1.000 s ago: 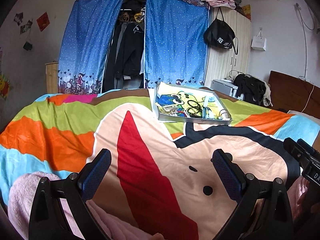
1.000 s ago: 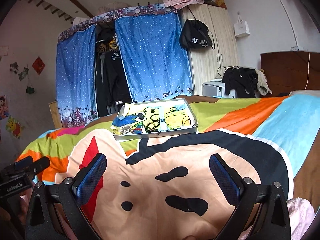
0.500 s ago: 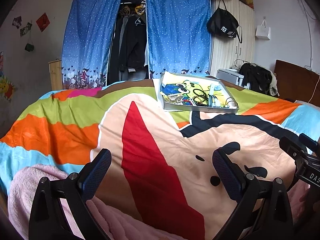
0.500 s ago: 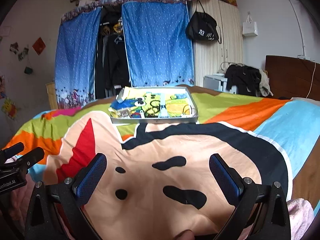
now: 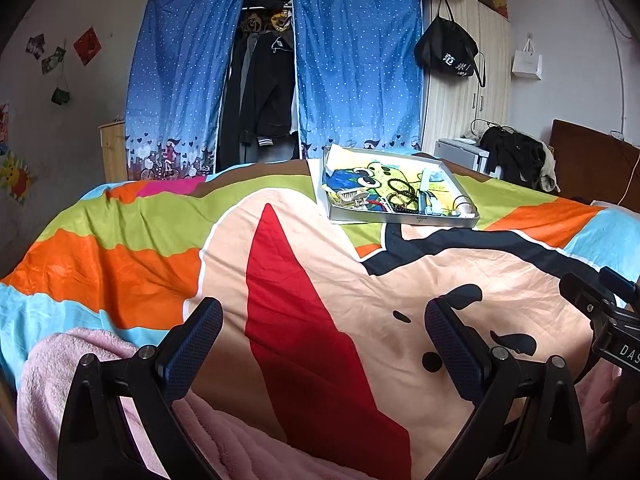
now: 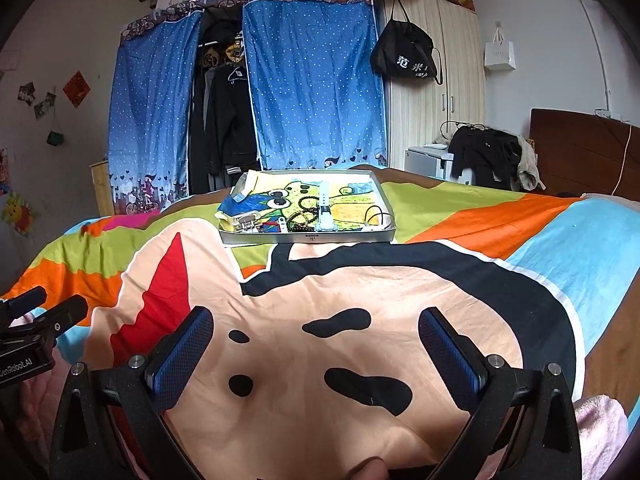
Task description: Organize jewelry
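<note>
A shallow grey tray (image 5: 404,221) lined with a cartoon frog picture lies on the far side of the bed; it also shows in the right wrist view (image 6: 308,237). In it lie dark bead bracelets (image 5: 400,196) (image 6: 306,210), a light blue watch (image 6: 325,210) (image 5: 428,196), a hair clip (image 6: 246,222) and a thin black loop (image 6: 376,214). My left gripper (image 5: 322,344) is open and empty, low over the bed's near side. My right gripper (image 6: 316,344) is open and empty too, well short of the tray.
The bed carries a bright cartoon quilt (image 5: 304,280). A pink blanket (image 5: 80,364) bunches at the near edge. Behind stand a blue-curtained clothes rack (image 5: 272,80), a wardrobe with a black bag (image 5: 448,56), and a wooden headboard (image 6: 580,148) at right.
Both grippers have moved forward and a little up toward the tray, which now looks nearer. Both stay open and empty.
</note>
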A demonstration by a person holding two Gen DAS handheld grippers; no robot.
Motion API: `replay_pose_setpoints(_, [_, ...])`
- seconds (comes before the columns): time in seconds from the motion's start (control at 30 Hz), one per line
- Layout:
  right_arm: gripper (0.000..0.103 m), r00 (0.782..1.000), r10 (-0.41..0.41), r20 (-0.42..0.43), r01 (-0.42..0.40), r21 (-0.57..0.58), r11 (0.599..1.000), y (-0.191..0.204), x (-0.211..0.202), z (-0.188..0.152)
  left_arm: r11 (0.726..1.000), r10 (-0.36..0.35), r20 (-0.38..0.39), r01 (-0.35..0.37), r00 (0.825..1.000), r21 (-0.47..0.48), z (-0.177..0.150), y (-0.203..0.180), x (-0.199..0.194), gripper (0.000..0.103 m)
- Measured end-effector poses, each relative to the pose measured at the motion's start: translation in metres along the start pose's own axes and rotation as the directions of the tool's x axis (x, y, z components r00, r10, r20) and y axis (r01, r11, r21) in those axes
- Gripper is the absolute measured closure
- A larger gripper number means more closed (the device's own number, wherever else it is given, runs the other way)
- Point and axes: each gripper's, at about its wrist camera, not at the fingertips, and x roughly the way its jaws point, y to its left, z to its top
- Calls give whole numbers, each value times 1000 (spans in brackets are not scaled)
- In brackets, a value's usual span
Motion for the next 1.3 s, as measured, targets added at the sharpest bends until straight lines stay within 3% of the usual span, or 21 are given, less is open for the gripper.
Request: replay_pose_setpoints(1.3, [0,1000,0,-1,0,1,1000,0,0,1,1000,-5,4,5,1000,16,2,3,-1,4])
